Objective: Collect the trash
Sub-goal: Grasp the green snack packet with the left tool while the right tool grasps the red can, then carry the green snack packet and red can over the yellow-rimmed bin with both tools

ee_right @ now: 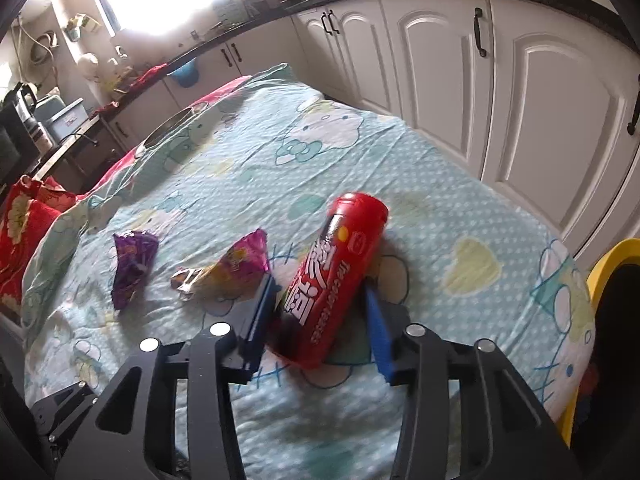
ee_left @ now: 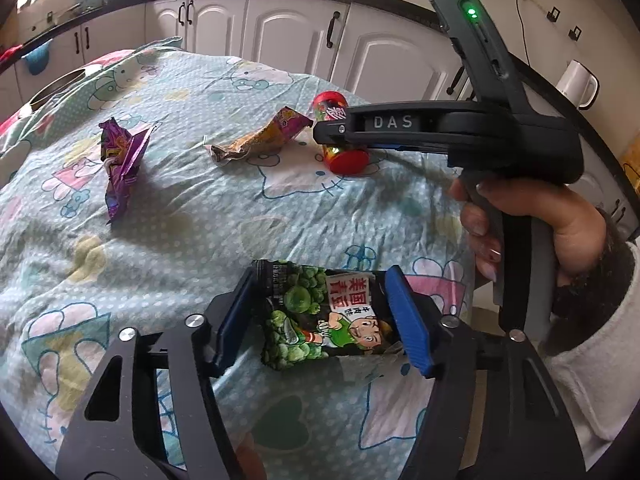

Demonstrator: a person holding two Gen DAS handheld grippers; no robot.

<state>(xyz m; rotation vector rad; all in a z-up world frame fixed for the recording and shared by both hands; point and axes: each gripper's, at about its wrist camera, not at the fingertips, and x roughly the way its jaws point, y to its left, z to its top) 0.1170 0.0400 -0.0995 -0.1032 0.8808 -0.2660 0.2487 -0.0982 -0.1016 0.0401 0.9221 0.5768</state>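
Note:
A green pea snack bag (ee_left: pixel 320 316) lies on the cartoon-print cloth (ee_left: pixel 192 224), and my left gripper (ee_left: pixel 320 280) is shut on it, with a blue pad against each side edge. A red candy tube (ee_right: pixel 332 272) lies tilted on the cloth, slightly blurred. My right gripper (ee_right: pixel 320 286) is shut on it, pads against both sides. In the left wrist view, a hand (ee_left: pixel 540 216) holds the right gripper (ee_left: pixel 334 136) over the tube (ee_left: pixel 348 160). A purple wrapper (ee_left: pixel 120 164) (ee_right: pixel 134 264) and a crumpled orange-pink wrapper (ee_left: pixel 260 136) (ee_right: pixel 228 268) lie loose further left.
White cabinet doors (ee_right: pixel 440 60) under a dark counter run behind the cloth-covered surface. A metal bowl (ee_left: pixel 56 88) (ee_right: pixel 172 128) sits at its far left corner. There is a yellow object (ee_right: pixel 612 256) at the right edge, a white kettle (ee_left: pixel 576 84) at the far right, and red fabric (ee_right: pixel 24 236) at the left.

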